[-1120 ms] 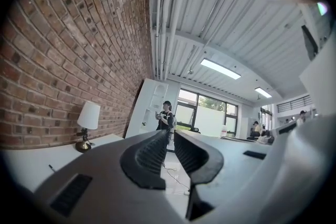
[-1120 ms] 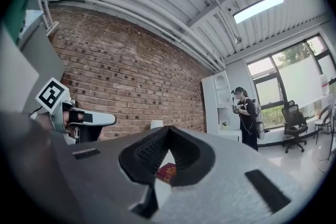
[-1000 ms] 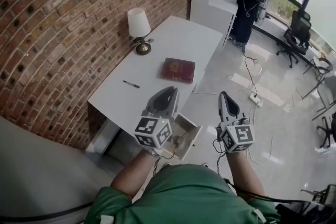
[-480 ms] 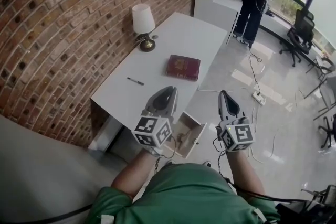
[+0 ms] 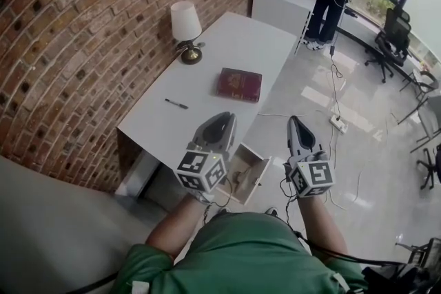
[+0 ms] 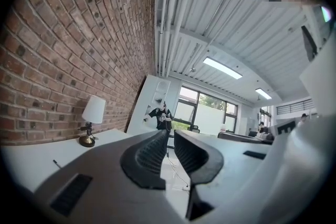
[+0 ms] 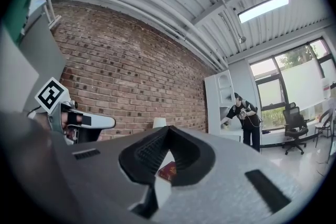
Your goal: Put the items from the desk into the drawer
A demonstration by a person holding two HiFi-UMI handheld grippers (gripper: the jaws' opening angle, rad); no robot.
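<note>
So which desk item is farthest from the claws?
The white-shaded brass-base lamp, by the brick wall; the dark red book and black pen lie nearer.

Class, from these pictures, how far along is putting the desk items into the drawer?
Done: the drawer stands open. In hand: nothing; the left gripper and right gripper are both empty. Left: the red book and the pen lie on the desk, yet to be moved.

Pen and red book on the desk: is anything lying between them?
No. In the head view the stretch of desk between the pen and the red book is bare white top.
</note>
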